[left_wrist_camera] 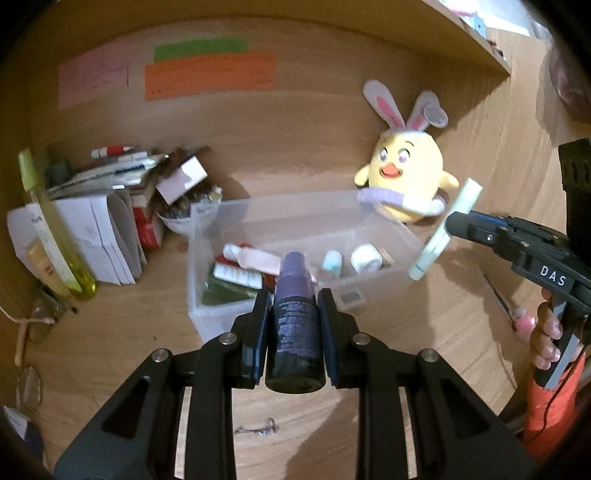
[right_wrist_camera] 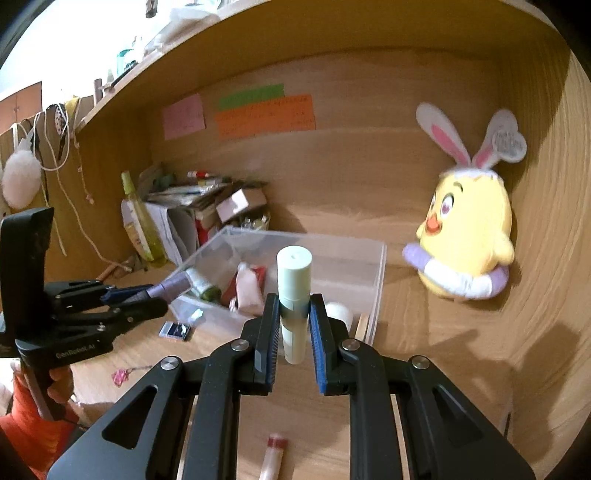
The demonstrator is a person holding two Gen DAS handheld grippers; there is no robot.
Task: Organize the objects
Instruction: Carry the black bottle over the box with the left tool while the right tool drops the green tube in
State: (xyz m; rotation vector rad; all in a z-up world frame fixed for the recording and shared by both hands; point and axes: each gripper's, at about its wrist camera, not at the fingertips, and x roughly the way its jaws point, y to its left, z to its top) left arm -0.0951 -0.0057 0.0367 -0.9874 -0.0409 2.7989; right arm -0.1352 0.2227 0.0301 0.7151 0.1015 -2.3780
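My left gripper [left_wrist_camera: 294,300] is shut on a dark purple bottle [left_wrist_camera: 295,317], held just before the near wall of a clear plastic bin [left_wrist_camera: 207,236] that holds several small cosmetics. My right gripper [right_wrist_camera: 293,306] is shut on a pale green tube [right_wrist_camera: 293,295], upright, in front of the same bin [right_wrist_camera: 376,280]. In the left wrist view the right gripper [left_wrist_camera: 448,221] holds the tube [left_wrist_camera: 443,236] by the bin's right end. In the right wrist view the left gripper [right_wrist_camera: 157,291] holds the purple bottle [right_wrist_camera: 171,288] at the bin's left corner.
A yellow chick plush [left_wrist_camera: 406,177] with bunny ears sits at the back right. A tall yellow-green bottle [left_wrist_camera: 55,236], papers and boxes [left_wrist_camera: 110,206] crowd the back left. A small tube [right_wrist_camera: 273,458] and a pink trinket [right_wrist_camera: 120,376] lie on the wooden desk. A shelf [left_wrist_camera: 472,33] hangs overhead.
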